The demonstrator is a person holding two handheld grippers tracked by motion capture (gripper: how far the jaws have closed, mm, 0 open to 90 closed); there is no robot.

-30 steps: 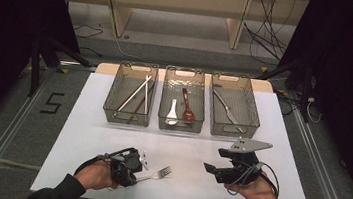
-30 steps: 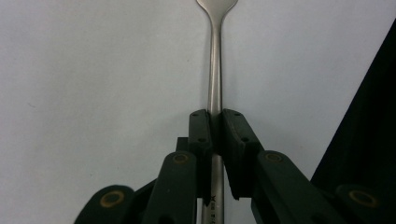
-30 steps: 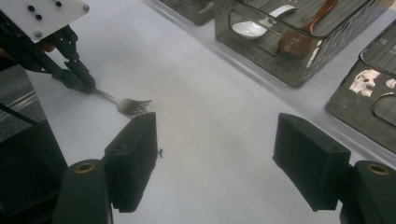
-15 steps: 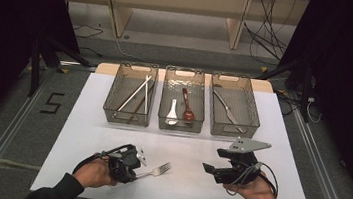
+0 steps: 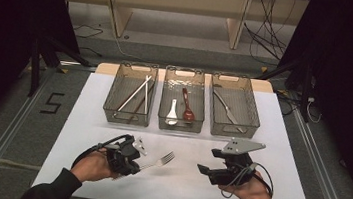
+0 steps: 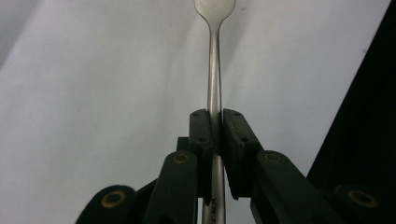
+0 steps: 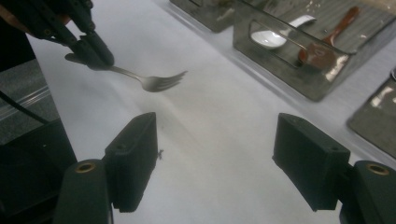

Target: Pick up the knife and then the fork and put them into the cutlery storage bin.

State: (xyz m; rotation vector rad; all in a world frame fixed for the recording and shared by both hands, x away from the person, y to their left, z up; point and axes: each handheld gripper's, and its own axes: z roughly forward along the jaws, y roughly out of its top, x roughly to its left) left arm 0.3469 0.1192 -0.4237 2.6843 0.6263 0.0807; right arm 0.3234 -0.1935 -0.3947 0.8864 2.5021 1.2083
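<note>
While clenched on the fork (image 5: pixel 158 161), left gripper (image 5: pixel 130 154) holds it above the worktop (image 5: pixel 179 190).
Right gripper (image 5: pixel 204 170) jaws spread wide (nothing between them).

The left hand (image 5: pixel 92 166) comes in from the near left edge in a dark sleeve, wrapped around the left gripper (image 5: pixel 134 156), which lies nearly level and points right and a little toward the far side. Its fingers (image 6: pixel 201 133) are pressed tight together, clamped on a thin metal handle that runs out straight ahead between them. A black cable loops back from the gripper over the wrist. The right hand (image 5: pixel 250 189) comes in from the near right edge and grips the right gripper (image 5: pixel 205 170) from below; it points left, with its grey plate on top. Its fingers (image 7: pixel 133 156) stand wide apart with nothing between them, hanging just above the table.
</note>
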